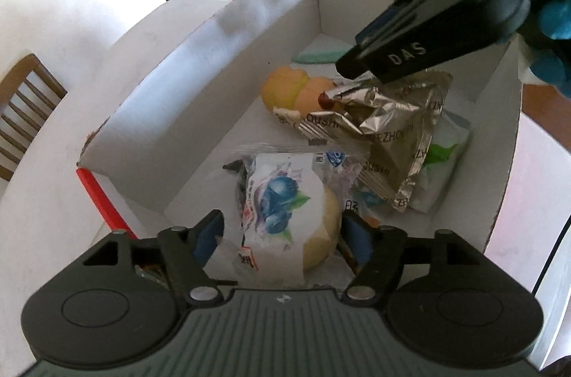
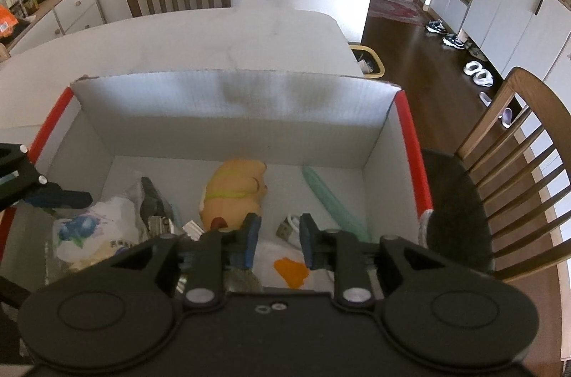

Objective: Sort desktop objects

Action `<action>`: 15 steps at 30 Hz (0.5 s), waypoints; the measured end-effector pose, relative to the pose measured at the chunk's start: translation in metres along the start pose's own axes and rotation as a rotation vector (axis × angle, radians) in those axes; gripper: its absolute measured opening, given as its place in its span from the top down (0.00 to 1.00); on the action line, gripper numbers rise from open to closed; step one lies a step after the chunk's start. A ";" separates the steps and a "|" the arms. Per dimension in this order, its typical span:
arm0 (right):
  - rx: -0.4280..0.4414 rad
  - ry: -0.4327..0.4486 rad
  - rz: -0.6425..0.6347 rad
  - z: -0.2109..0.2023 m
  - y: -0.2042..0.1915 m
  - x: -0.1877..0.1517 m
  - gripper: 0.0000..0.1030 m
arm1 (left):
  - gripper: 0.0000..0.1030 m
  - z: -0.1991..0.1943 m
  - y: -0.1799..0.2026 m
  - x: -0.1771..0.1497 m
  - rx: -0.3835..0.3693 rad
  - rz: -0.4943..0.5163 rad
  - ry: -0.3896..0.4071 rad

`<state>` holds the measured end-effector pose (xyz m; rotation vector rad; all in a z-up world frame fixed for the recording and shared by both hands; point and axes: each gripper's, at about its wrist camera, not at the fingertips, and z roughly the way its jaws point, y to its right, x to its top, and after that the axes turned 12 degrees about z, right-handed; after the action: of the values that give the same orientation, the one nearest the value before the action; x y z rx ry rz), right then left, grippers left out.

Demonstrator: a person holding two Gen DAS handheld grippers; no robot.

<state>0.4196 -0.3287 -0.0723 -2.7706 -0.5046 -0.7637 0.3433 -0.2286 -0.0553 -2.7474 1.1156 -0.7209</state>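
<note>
The box (image 2: 235, 98), white card with red edges, stands on the bench (image 2: 221, 34) and already holds the sorted things. Both tongs hang over it, pointing steeply down. The left tongs (image 1: 282, 234) are spread, and the blueberry pastry packet (image 1: 282, 202) lies between their blue pads, which do not seem to press on it; I judge it is being let go here. Beyond them lies the silver foil wrapper (image 1: 392, 134), with the right tongs (image 2: 278, 239) just above it. Those jaws stand a little apart with nothing pinched between them. Just ahead of the right tongs sits the orange plush toy (image 2: 235, 195), and a pale green stick (image 2: 332, 202) lies beside it, toward the box's right wall.
</note>
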 end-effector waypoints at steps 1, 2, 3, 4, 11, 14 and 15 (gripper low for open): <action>0.003 0.003 0.002 -0.003 0.000 0.000 0.73 | 0.28 0.000 -0.001 -0.002 0.003 -0.002 0.003; 0.005 0.006 0.003 -0.005 0.000 0.001 0.72 | 0.28 -0.001 -0.001 -0.003 0.002 -0.004 0.006; 0.007 0.008 0.005 -0.008 0.001 0.001 0.72 | 0.28 -0.002 -0.002 -0.003 -0.001 -0.008 0.009; 0.011 0.008 0.008 -0.010 0.001 0.001 0.71 | 0.28 -0.003 -0.002 -0.004 -0.003 -0.013 0.011; 0.023 0.020 0.018 -0.025 0.001 0.001 0.67 | 0.28 -0.015 -0.009 -0.005 -0.007 -0.047 0.045; 0.028 0.025 0.020 -0.032 0.001 0.001 0.65 | 0.28 -0.024 -0.007 -0.004 -0.019 -0.049 0.063; 0.032 0.027 0.022 -0.034 0.001 0.001 0.65 | 0.28 -0.027 -0.006 -0.005 -0.019 -0.046 0.067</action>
<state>0.4055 -0.3396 -0.0429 -2.7281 -0.4767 -0.7796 0.3319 -0.2183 -0.0321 -2.7925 1.0808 -0.8187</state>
